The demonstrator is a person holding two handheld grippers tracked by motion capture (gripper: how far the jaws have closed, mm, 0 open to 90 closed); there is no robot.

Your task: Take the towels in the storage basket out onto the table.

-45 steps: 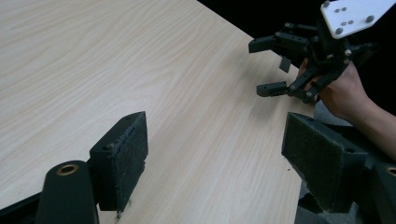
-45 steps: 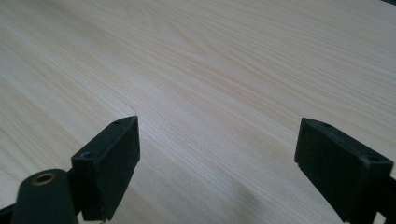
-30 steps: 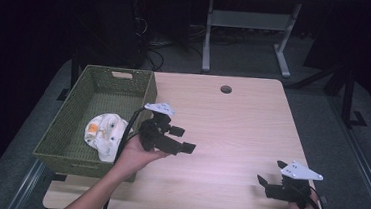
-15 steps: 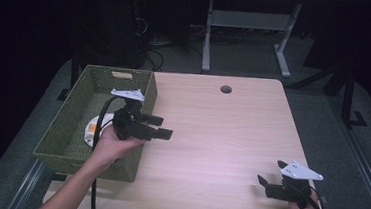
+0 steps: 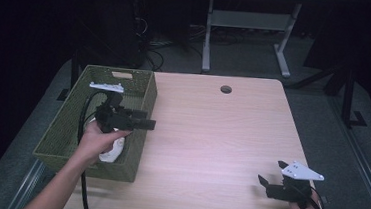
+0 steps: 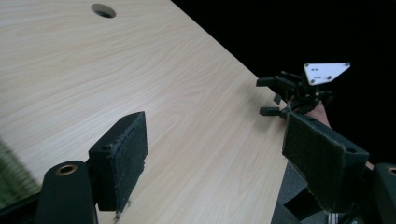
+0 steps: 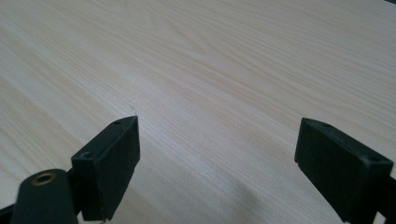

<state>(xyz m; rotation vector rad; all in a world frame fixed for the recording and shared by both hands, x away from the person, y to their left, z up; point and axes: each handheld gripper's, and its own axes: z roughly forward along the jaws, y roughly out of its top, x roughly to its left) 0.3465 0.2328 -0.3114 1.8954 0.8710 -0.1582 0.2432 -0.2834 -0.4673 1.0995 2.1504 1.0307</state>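
Left gripper (image 5: 142,124): moved from the table into position over the basket (image 5: 134,160), jaws wide and empty, above the white packet (image 5: 111,151) inside, likely pickup pending; right gripper (image 5: 267,183): unmoved, far from basket, jaws wide, empty.

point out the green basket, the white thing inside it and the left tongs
green basket (image 5: 145,94), high view, on its right wall.
white thing (image 5: 111,151), high view, on its part showing below the hand.
left tongs (image 5: 144,121), high view, midway between the fingertips.

Tabletop (image 5: 211,136) bare; basket wall (image 5: 146,104) blocks left edge.
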